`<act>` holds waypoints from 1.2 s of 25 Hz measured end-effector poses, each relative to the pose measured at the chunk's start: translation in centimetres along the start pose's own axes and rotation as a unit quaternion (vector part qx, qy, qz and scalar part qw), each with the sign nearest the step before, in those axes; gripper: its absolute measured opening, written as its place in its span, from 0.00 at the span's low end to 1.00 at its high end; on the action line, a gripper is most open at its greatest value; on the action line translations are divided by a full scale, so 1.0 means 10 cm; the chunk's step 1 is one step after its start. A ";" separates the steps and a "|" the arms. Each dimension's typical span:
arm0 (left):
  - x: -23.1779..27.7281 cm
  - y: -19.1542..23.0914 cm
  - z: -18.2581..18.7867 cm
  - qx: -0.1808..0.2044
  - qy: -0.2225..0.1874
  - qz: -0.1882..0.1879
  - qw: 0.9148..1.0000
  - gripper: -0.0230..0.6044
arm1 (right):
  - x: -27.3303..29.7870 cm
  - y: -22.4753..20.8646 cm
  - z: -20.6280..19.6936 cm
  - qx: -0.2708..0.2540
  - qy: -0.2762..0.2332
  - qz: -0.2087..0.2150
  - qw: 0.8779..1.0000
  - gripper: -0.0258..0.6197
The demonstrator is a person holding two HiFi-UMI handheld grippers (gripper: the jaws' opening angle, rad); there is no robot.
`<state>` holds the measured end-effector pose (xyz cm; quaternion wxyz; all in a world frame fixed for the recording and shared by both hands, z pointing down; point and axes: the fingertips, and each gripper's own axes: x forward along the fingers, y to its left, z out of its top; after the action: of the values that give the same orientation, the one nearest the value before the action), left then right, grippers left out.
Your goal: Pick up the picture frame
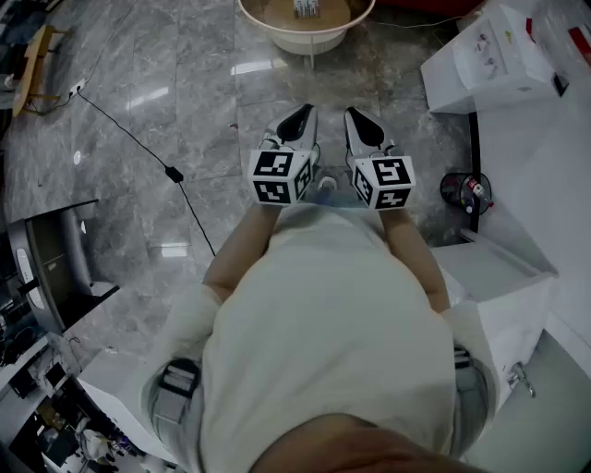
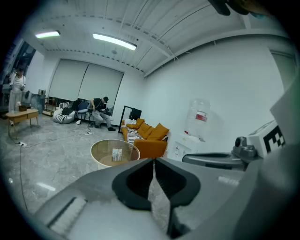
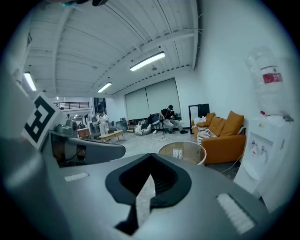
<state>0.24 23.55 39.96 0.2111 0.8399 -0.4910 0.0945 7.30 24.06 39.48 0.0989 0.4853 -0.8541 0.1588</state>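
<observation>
Two hand-held tools are shown side by side, both tilted slightly downward over a grey marble floor [image 1: 185, 92]. Far left of the left tool, one black cable [image 1: 129, 134] crosses the floor. Left tool [image 1: 297, 122]: its two jaws are pressed together with nothing between them, as the left gripper view shows, and one marker cube [image 1: 280, 175] sits at its rear. Ahead of both tools and well apart from them stands one round, glass-topped worktop [image 1: 305, 44]. It carries the one picture frame [image 1: 306, 7], small and upright near the worktop's middle, and neither tool touches it. In the gripper views, one orange sofa [image 2: 152, 140] lies beyond the worktop, and one water dispenser [image 2: 199, 119] stands against the wall to the sofa's right. Right tool [image 1: 363, 127], just beside the left one: its two jaws are likewise together and empty, as the right gripper view shows, and it carries the second marker cube [image 1: 383, 182]. To the right of the right tool, one black mesh container [image 1: 459, 191] stands on the floor beside white furniture.
</observation>
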 end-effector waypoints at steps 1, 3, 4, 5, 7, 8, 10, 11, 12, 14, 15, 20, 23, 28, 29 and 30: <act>-0.04 -0.01 0.00 0.000 -0.001 0.000 1.000 0.07 | -0.02 0.03 0.00 -0.004 -0.002 0.000 1.000 0.04; -0.14 -0.02 0.00 0.001 -0.003 0.000 1.000 0.07 | -0.06 0.11 0.00 -0.008 -0.005 -0.001 1.000 0.04; -0.18 -0.02 0.00 0.001 -0.005 -0.001 1.000 0.07 | -0.08 0.15 0.00 -0.009 -0.007 -0.001 1.000 0.04; -0.23 -0.01 0.00 0.000 -0.008 -0.001 1.000 0.07 | -0.09 0.20 0.00 -0.010 -0.009 -0.001 1.000 0.04; -0.30 0.02 0.00 -0.002 -0.010 0.001 1.000 0.07 | -0.10 0.29 0.01 -0.015 -0.011 0.001 1.000 0.04; -0.32 0.04 0.00 -0.004 -0.010 0.002 1.000 0.07 | -0.10 0.32 0.02 -0.018 -0.012 0.003 1.000 0.04; -0.36 0.07 -0.02 -0.006 -0.010 0.005 1.000 0.07 | -0.10 0.37 0.03 -0.024 -0.011 0.006 1.000 0.04; -0.36 0.08 -0.02 -0.007 -0.011 0.006 1.000 0.07 | -0.10 0.38 0.03 -0.026 -0.011 0.008 1.000 0.04; -0.36 0.09 -0.03 -0.008 -0.013 0.007 1.000 0.07 | -0.09 0.38 0.03 -0.027 -0.010 0.009 1.000 0.04; -0.35 0.10 -0.03 -0.012 -0.015 0.010 1.000 0.07 | -0.09 0.37 0.02 -0.028 -0.008 0.012 0.999 0.04; -0.35 0.10 -0.02 -0.014 -0.016 0.011 1.000 0.07 | -0.09 0.36 0.02 -0.030 -0.008 0.013 0.999 0.04; -0.28 0.12 -0.01 -0.020 -0.017 0.019 0.999 0.07 | -0.06 0.30 0.06 -0.034 -0.011 0.019 0.999 0.04; -0.22 0.11 -0.02 -0.022 -0.018 0.025 0.999 0.07 | -0.04 0.25 0.07 -0.032 -0.014 0.026 0.999 0.04; -0.13 0.07 -0.03 -0.028 -0.021 0.035 0.999 0.07 | -0.04 0.16 0.07 -0.035 -0.010 0.036 0.999 0.04; -0.11 0.07 -0.03 -0.030 -0.022 0.037 0.999 0.07 | -0.04 0.15 0.08 -0.035 -0.011 0.038 0.999 0.04; -0.10 0.06 -0.03 -0.032 -0.022 0.039 0.998 0.07 | -0.03 0.14 0.08 -0.034 -0.012 0.039 0.999 0.04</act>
<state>-0.79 24.23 40.04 0.2228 0.8148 -0.5307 0.0688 6.23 24.67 38.34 0.0984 0.4497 -0.8786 0.1271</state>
